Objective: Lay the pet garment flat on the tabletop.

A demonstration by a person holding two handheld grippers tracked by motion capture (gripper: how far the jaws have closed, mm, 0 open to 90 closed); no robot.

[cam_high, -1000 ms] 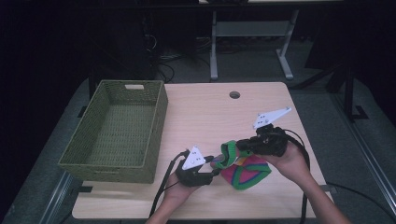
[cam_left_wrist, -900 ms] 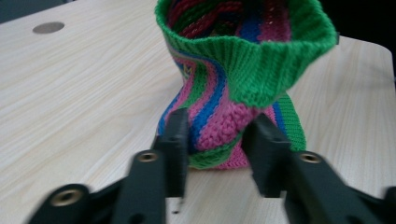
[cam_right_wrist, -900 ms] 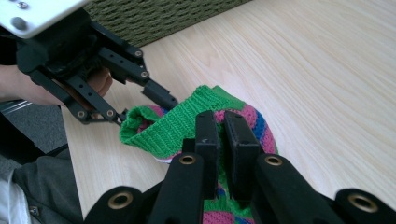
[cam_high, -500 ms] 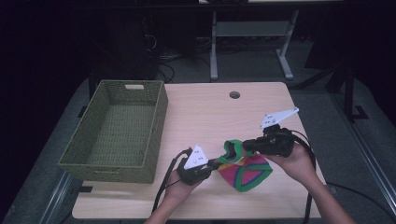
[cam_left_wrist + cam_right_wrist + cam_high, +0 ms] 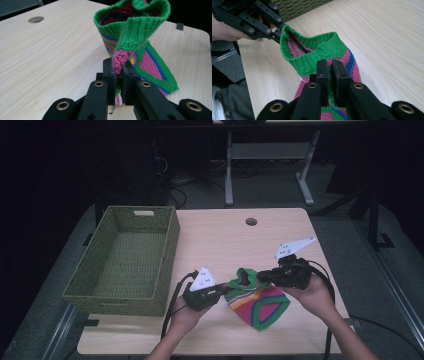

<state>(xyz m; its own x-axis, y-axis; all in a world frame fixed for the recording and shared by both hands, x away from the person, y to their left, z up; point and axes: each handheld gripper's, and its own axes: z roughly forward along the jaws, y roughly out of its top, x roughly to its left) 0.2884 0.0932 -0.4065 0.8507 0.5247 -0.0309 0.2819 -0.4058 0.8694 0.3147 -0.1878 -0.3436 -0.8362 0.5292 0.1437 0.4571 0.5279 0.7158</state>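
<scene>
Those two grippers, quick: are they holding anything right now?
Left gripper: shut on the knitted hat, at its green cuff.
Right gripper: shut on the same hat's cuff.

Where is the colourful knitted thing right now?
In the high view the knit is at the table's near edge, right of the basket, pinched between the left gripper and right gripper, its green cuff lifted.

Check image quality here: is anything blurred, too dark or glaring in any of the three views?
High view: the table is evenly lit, surroundings nearly black, image slightly soft. Left gripper view: the knitted piece is sharp, no glare on the wood. Right gripper view: the knit's green cuff is sharp, the left gripper farther off slightly soft, no glare.
</scene>
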